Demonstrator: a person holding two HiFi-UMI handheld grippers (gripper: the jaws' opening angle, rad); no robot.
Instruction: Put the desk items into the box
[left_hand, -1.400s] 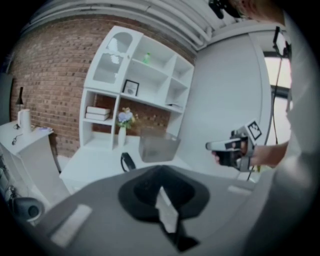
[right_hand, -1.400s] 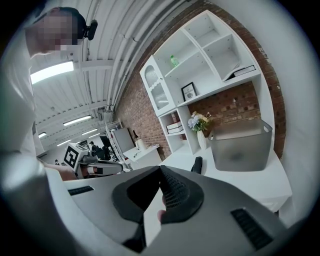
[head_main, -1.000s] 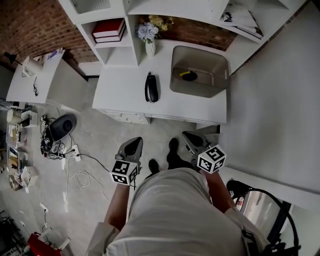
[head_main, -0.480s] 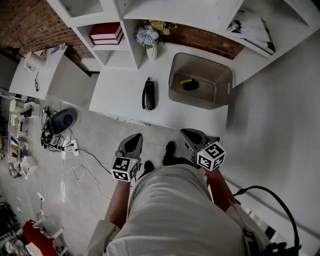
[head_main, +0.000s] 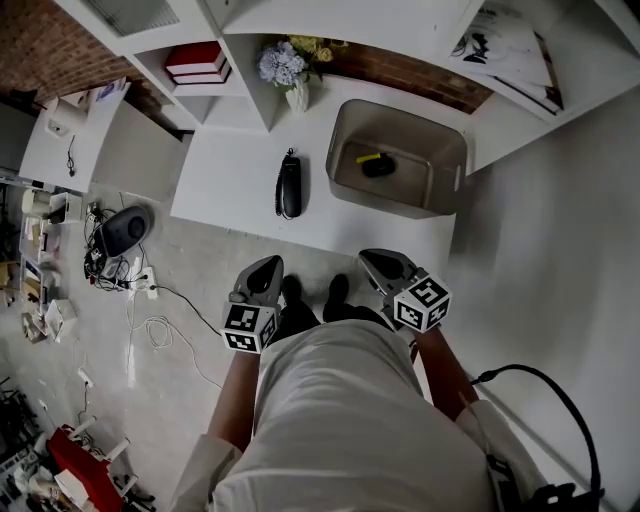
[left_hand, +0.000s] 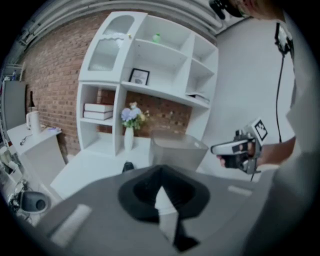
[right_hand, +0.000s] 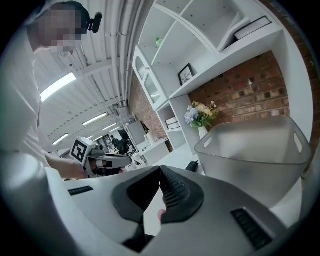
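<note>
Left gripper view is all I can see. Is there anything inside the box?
Observer: Yes. The head view shows a black and yellow thing lying in the box.
Operator: What's left on the desk?
Observer: A black handset, flat on the desk, left of the box and apart from it.
Operator: Is the other gripper holding something?
Observer: No. The right gripper has its jaws together in its own view, nothing between them.
</note>
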